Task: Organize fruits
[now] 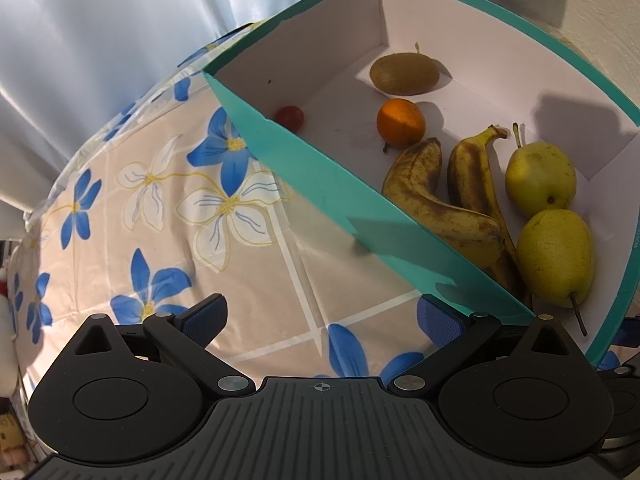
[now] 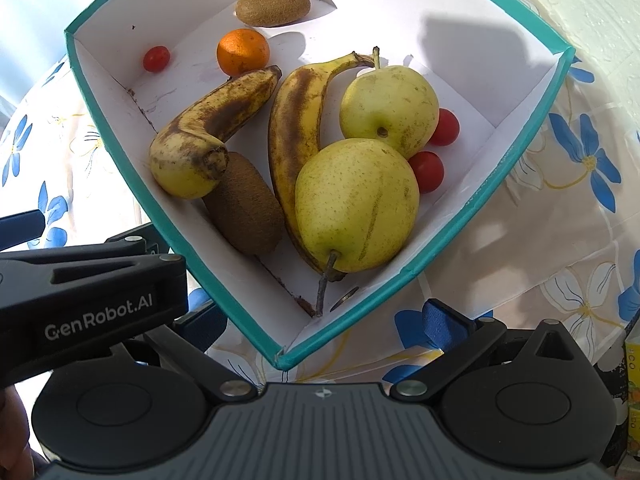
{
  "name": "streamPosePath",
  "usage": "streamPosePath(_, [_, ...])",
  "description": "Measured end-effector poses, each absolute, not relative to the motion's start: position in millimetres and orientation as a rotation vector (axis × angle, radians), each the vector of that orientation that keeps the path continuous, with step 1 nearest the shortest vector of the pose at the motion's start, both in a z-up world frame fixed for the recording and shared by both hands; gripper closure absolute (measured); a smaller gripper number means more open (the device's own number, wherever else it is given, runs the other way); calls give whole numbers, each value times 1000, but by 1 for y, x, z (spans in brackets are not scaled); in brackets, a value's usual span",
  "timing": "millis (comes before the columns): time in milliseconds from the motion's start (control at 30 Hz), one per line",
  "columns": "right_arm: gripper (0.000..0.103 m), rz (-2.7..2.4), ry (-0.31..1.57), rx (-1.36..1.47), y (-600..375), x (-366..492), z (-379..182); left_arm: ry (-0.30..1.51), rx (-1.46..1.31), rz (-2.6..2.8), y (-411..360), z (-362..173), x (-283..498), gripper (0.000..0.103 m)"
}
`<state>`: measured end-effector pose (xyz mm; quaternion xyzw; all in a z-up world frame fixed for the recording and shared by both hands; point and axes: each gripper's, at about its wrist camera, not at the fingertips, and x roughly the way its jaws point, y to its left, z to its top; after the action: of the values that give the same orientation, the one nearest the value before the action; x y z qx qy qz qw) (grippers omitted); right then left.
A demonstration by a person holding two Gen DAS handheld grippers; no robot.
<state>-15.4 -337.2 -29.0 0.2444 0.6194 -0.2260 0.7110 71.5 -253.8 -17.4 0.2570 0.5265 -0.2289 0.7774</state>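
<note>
Sunlit tabletop under a flowered cloth carried the teal box; all fruit sat inside it.

Count in box: two bananas, two pears, two kiwis, one orange, three cherry tomatoes.

Handling, my read: bananas overripe and soft, grip mid-body lightly. Pears firm, heavier, take across the belly. Tomatoes small, slick, squashable.

Left gripper and right gripper both hung spread apart, empty, just outside the box wall.

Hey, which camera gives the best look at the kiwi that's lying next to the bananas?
The right wrist view: that kiwi lies in plain sight beside the spotted banana. In the left wrist view the teal box wall hides it; only the far kiwi shows.
</note>
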Motion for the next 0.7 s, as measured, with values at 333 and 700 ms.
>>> streamPosePath(333, [0,-496,1372,540,-339,-17,-30,1145,549,-496,-253,-17,73,0])
streamPosePath(700, [0,-487,1372,527,-335,-17,-29,1146,540,-502,-253,-16,72,0])
